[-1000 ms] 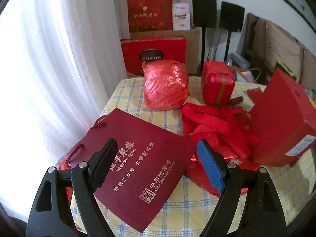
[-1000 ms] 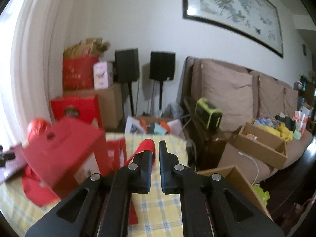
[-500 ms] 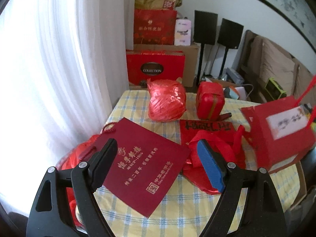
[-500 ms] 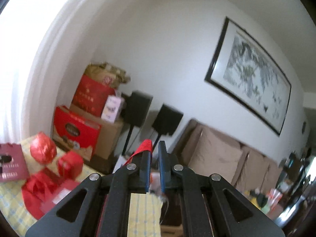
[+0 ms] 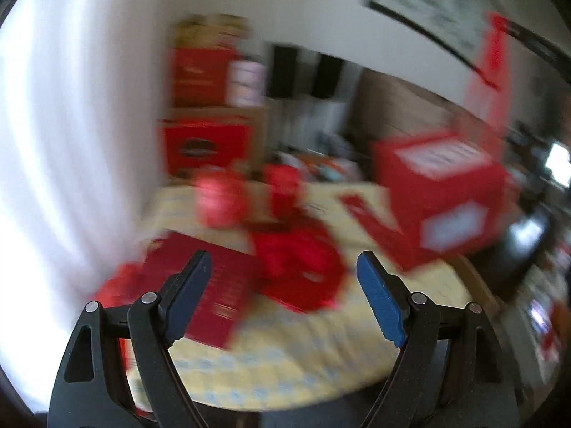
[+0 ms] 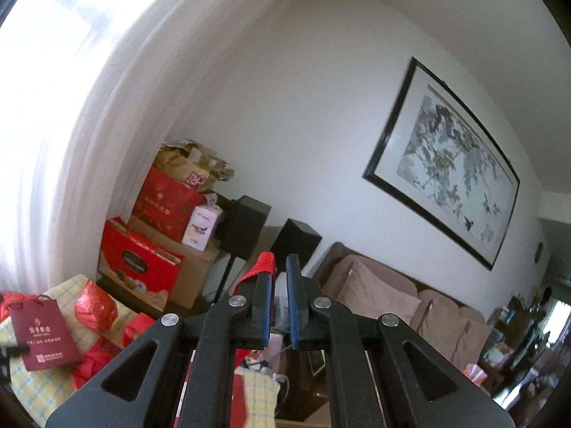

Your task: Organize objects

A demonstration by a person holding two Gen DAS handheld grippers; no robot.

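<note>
- Red gift box (image 5: 442, 196) hangs in the air above the right side of the bench (image 5: 285, 367), seen blurred from the left wrist view; a red strap (image 5: 494, 71) runs up from it toward the top right.
- Right tongs (image 6: 280, 267) are pinched shut on the red woven handle strap (image 6: 262, 264), whose mesh end pokes out beside the left pad; the box itself is out of that view, below.
- Left tongs (image 5: 285, 274) stand wide and hold nothing, above the bench clutter.
- Handling, as a judgement: a stiff cardboard box, probably light to moderate in weight, free to swing and twist on its soft strap. The strap is the natural hold; a second hold on a box edge or under the base would steady it.
- The strap is thin and woven, so it may slip sideways through the pads if the box sways.
- Writing: the white labels on the box are too smeared to read. The maroon paper bag (image 6: 44, 335) lying flat on the bench carries gold Chinese characters, too small to make out.
- Behind the bench, a red carton (image 6: 139, 264) bears a dark oval badge, its lettering unreadable here.
</note>
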